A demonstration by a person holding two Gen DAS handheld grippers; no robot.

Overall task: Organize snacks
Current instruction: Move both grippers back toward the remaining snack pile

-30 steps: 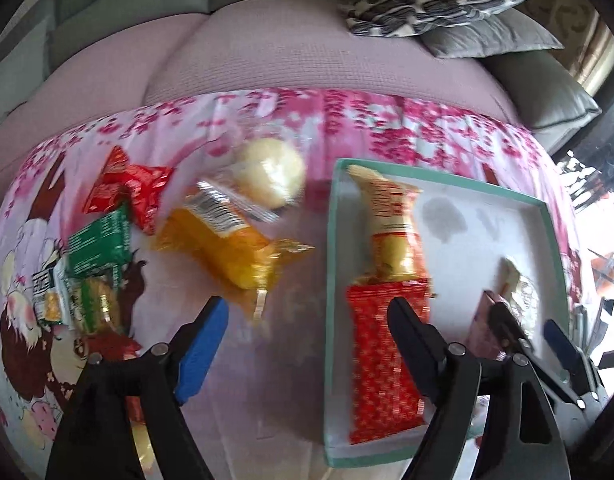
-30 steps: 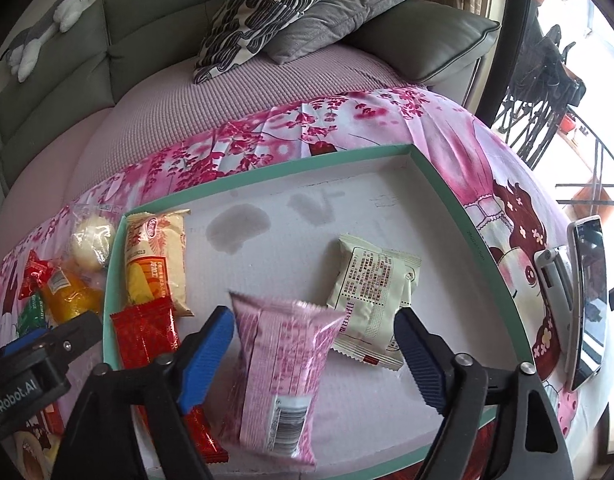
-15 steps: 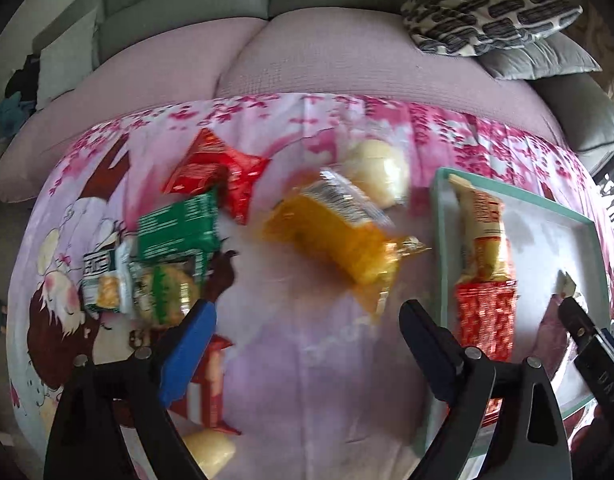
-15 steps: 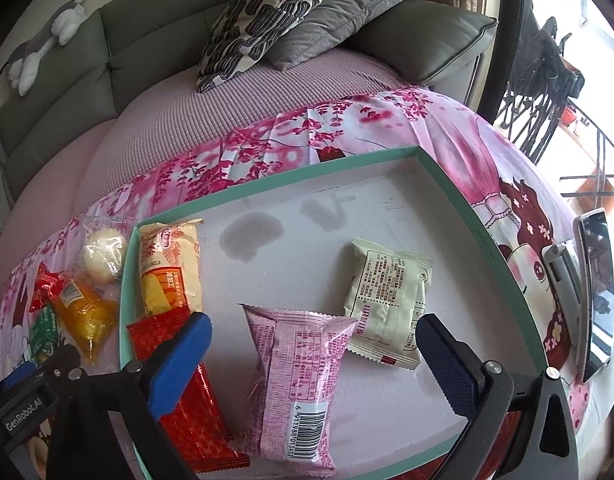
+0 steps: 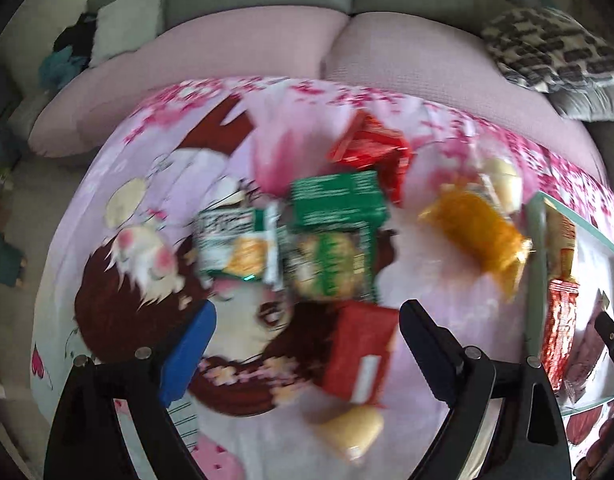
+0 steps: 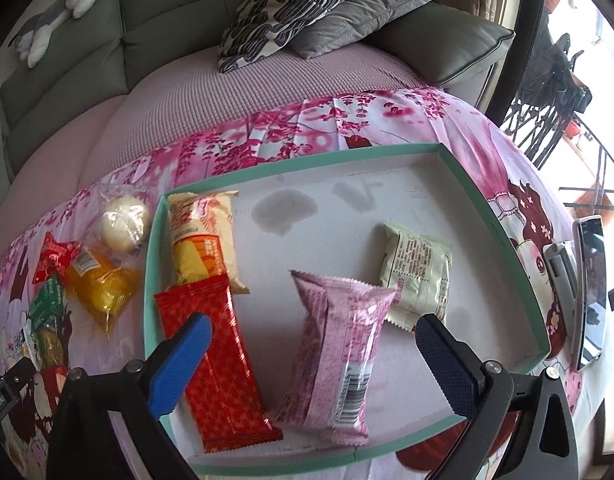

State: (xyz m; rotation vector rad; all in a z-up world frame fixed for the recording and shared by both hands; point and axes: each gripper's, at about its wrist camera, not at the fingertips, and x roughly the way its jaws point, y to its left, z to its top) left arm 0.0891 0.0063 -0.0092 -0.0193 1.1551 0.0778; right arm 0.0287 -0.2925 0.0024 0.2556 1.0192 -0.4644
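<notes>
A teal-rimmed tray [image 6: 495, 224] holds a cream-and-orange packet [image 6: 203, 240], a long red packet [image 6: 215, 364], a pink packet [image 6: 339, 356] and a pale green packet [image 6: 417, 272]. My right gripper [image 6: 311, 344] is open and empty, hovering over the pink packet. My left gripper [image 5: 307, 332] is open and empty above loose snacks on the cloth: a red packet [image 5: 359, 356] between its fingers, a green packet [image 5: 339, 200], a green-and-white packet [image 5: 239, 244], a red wrapper [image 5: 371, 148], an orange packet [image 5: 475, 232] and a yellow bun [image 5: 351, 428]. The left view is blurred.
A pink cartoon-print cloth [image 5: 155, 240] covers the table. A round white bun in clear wrap [image 6: 123, 220] lies left of the tray. A phone on a stand [image 6: 587, 288] sits right of the tray. A sofa with cushions [image 6: 303, 4] is behind.
My left gripper has swung left, away from the tray, and now sits over the loose snacks. My right gripper has pulled back a little from the pink packet. Both stay open.
</notes>
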